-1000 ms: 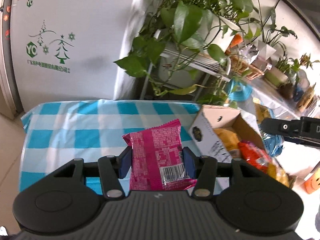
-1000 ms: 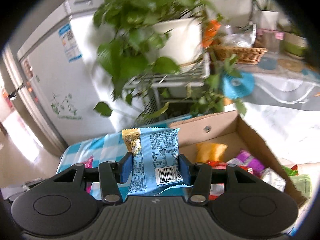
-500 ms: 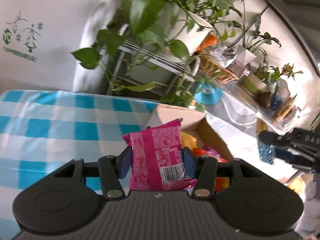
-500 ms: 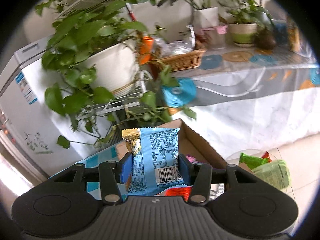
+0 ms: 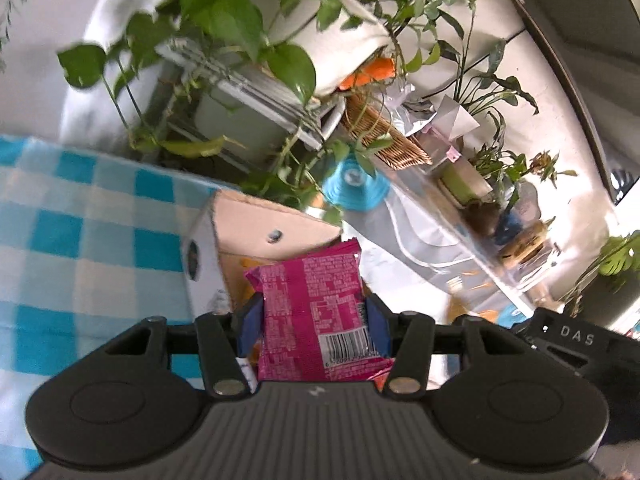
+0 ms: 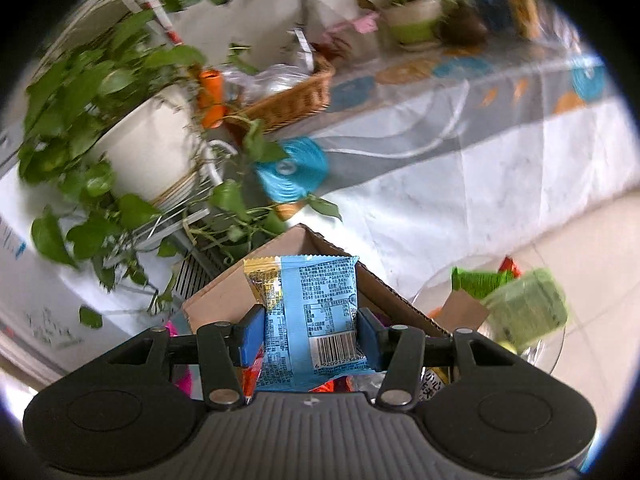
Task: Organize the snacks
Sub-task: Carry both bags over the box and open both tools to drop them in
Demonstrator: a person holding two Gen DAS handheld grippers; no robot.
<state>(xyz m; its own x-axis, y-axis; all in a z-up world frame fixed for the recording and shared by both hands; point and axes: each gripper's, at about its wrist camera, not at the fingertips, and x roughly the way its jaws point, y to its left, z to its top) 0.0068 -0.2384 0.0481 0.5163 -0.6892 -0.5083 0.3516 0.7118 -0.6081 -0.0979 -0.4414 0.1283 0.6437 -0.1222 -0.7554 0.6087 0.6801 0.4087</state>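
The right claw [image 6: 310,334] grips a blue snack packet [image 6: 314,320] upright between its blue pads, barcode facing the camera. Just beyond it sits an open cardboard box [image 6: 224,300], with leafy potted plants [image 6: 120,120] behind.

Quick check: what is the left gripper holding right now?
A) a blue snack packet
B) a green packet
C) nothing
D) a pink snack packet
D: the left gripper has its pads pressed on the pink snack packet, above the cardboard box.

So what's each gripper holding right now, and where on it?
The left gripper clamps the pink snack packet by its two side edges near the barcode end. The right gripper clamps the blue snack packet likewise.
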